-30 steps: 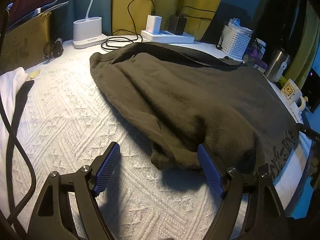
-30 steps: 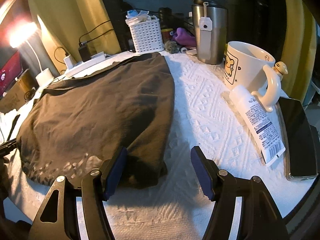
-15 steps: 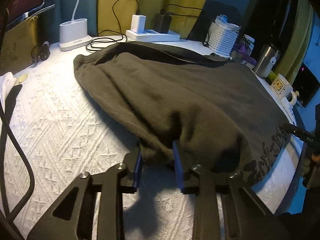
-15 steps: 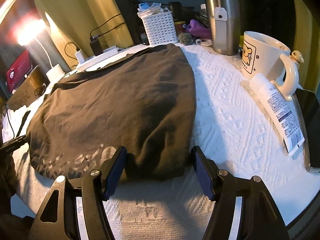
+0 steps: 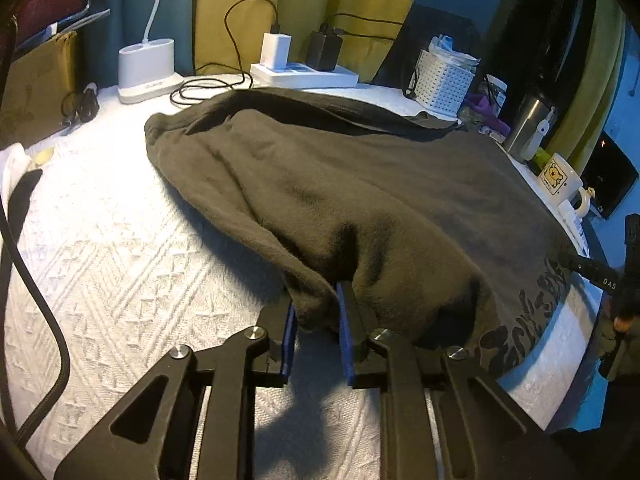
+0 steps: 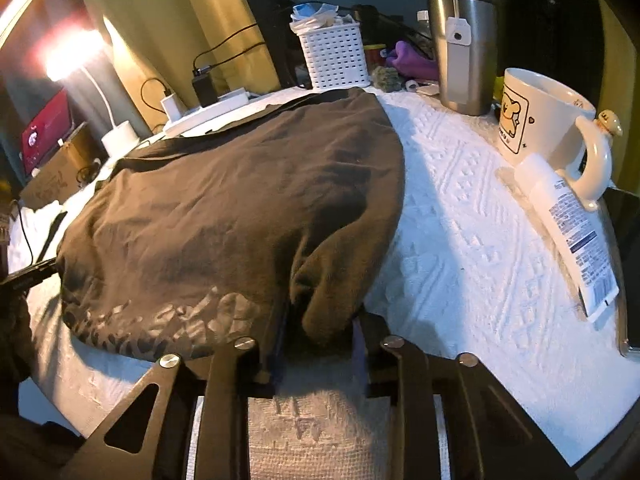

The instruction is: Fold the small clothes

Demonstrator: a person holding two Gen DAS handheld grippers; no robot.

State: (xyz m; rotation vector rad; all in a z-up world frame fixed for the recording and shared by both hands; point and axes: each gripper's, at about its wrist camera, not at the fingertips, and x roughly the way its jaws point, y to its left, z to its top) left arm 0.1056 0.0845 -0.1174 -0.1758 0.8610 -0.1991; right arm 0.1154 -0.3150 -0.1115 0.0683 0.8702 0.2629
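Left wrist view: your left gripper, wide open a second ago, is closing onto the near hem of the dark garment, which lies below the white basket. It angles downward.

Right wrist view: your right gripper is likewise closing on the hem corner. Both corners look secured for folding.

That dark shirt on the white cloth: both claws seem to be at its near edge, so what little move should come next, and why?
Probably lift that edge a little. The left claw and right claw are each closing on a bunched near corner of the dark shirt, which otherwise lies spread on the white cloth. Lifting frees it to fold away towards the far side.
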